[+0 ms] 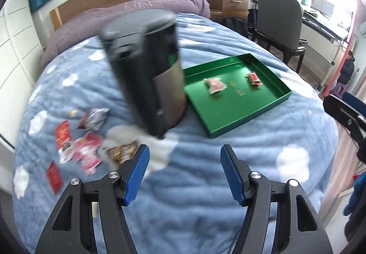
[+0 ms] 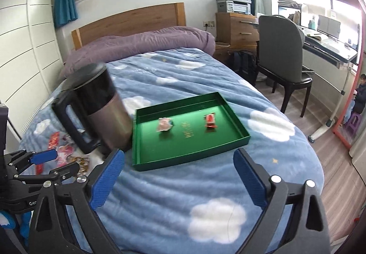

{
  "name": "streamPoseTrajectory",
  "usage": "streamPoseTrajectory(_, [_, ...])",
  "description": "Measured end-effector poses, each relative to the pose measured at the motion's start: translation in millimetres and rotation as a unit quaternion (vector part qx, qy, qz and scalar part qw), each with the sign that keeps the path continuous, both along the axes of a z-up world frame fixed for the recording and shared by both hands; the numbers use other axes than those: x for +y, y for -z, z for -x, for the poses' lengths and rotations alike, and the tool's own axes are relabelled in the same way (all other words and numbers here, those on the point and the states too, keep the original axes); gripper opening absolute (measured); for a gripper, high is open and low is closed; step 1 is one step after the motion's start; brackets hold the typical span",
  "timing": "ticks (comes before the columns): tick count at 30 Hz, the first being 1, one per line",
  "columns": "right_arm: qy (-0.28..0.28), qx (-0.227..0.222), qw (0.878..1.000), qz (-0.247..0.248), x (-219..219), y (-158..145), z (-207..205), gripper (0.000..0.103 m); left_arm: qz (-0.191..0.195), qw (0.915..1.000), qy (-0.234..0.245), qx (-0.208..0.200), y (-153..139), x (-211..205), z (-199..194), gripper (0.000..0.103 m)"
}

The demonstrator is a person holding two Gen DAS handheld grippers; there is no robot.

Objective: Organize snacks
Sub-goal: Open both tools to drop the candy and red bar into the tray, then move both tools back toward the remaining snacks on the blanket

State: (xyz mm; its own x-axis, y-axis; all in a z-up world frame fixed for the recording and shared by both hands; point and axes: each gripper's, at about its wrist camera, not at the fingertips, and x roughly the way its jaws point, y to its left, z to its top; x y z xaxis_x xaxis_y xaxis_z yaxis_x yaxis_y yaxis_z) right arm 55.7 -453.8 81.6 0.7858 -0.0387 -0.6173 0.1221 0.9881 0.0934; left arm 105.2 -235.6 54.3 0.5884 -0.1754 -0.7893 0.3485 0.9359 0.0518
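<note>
Both empty: left gripper [image 1: 184, 158] half-wide, right gripper [image 2: 179, 161] fully wide. Best to reach left of the kettle [image 1: 146, 71] for one snack packet [image 1: 63, 141], then carry it to the green tray [image 1: 283, 96] right of the kettle.

A dark kettle [image 1: 146, 71] stands tilted on the cloud-patterned bed [image 1: 205, 174], touching the green tray [image 1: 263, 114] that holds two wrapped snacks [image 1: 215, 85]. Loose snack packets [image 1: 87, 148] lie left of the kettle. The left gripper [image 1: 184, 174] hovers with its blue fingers [image 1: 137, 174] apart and empty.

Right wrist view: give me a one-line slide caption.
Open right gripper above a cloud-print bed, facing a green tray holding two wrapped snacks, with a dark kettle beside it.
</note>
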Motion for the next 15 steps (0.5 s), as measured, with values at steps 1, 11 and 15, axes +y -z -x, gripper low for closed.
streamPoseTrajectory(1, [-0.003,-0.002,1.000,0.001,8,-2,5,0.103,0.005,1.0000,-0.004,-0.001,-2,12,6,0.064])
streamPoseTrajectory(11, [-0.048,-0.005,0.999,-0.018,84,-8,36,0.103,0.031,0.9988,-0.034,-0.019,-14,96,51,0.080])
streamPoseTrajectory(15, [-0.065,-0.004,0.998,-0.016,115,-8,46,0.103,0.034,0.9975,-0.057,-0.026,-15,132,63,0.082])
